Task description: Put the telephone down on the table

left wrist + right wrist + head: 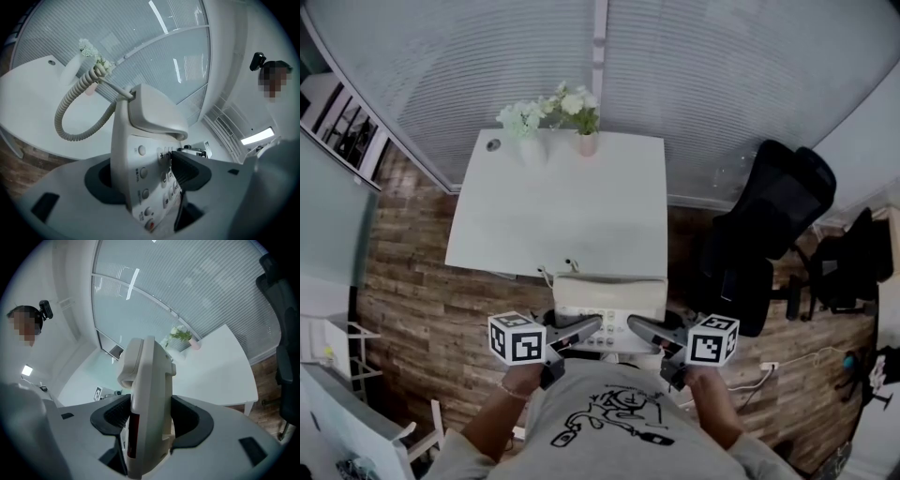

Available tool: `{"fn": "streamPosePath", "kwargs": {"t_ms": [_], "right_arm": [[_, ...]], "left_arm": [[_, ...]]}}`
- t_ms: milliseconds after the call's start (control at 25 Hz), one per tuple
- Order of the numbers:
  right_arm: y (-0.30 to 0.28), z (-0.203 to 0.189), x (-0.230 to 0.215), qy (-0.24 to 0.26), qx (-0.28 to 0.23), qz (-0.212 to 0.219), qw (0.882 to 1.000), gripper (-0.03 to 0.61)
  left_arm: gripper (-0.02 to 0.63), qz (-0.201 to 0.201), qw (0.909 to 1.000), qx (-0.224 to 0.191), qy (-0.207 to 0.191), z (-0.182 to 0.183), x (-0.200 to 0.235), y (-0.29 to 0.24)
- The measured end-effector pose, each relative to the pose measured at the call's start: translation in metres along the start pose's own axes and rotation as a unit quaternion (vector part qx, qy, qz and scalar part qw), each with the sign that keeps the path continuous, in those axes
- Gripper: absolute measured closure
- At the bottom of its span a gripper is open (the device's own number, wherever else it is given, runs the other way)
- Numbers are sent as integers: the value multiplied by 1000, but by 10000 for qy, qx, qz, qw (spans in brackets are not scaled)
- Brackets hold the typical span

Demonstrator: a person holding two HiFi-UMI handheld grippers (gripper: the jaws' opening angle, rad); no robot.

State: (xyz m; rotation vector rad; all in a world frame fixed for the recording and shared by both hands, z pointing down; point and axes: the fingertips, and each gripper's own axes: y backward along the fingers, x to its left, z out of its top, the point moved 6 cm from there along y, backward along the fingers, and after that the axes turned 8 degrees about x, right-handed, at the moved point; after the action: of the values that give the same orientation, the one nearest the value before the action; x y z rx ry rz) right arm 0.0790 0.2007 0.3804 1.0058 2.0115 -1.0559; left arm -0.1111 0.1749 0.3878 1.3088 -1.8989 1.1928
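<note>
A beige desk telephone [609, 298] hangs in the air just short of the near edge of the white table [553, 216], held from both sides. My left gripper [592, 326] is shut on its keypad side; in the left gripper view the buttons and the handset [154, 115] show, and the coiled cord [70, 108] loops off to the left. My right gripper [636, 326] is shut on the opposite side. In the right gripper view the telephone [150, 394] stands edge-on between the dark pads [112, 414].
Two small vases of white flowers [567, 111] stand at the table's far edge by the window blinds. A black office chair [769, 244] is to the right on the wood floor. White shelving [337, 375] sits low on the left.
</note>
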Motion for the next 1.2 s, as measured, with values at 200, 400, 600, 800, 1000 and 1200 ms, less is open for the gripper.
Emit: {"fn": "streamPosePath", "kwargs": {"t_ms": [200, 400, 600, 800, 1000, 1200], "right_arm": [[-22, 18, 0, -29, -13, -34, 10000, 296], [-42, 34, 3, -6, -87, -93, 9999, 296], [-54, 44, 3, -56, -170, -144, 9997, 296], [-60, 47, 2, -126, -201, -179, 9996, 296], [-63, 48, -2, -186, -216, -185, 9994, 296], [-58, 54, -7, -215, -208, -171, 9994, 296]], "left_arm": [[321, -43, 10000, 47, 2, 22, 18, 10], [321, -121, 9999, 93, -44, 43, 33, 21], [322, -187, 9996, 183, -77, 58, 43, 26], [322, -206, 9995, 250, -63, 63, 50, 28], [322, -227, 9993, 291, -3, 64, 55, 25], [322, -201, 9994, 292, -1, 69, 53, 18]]}}
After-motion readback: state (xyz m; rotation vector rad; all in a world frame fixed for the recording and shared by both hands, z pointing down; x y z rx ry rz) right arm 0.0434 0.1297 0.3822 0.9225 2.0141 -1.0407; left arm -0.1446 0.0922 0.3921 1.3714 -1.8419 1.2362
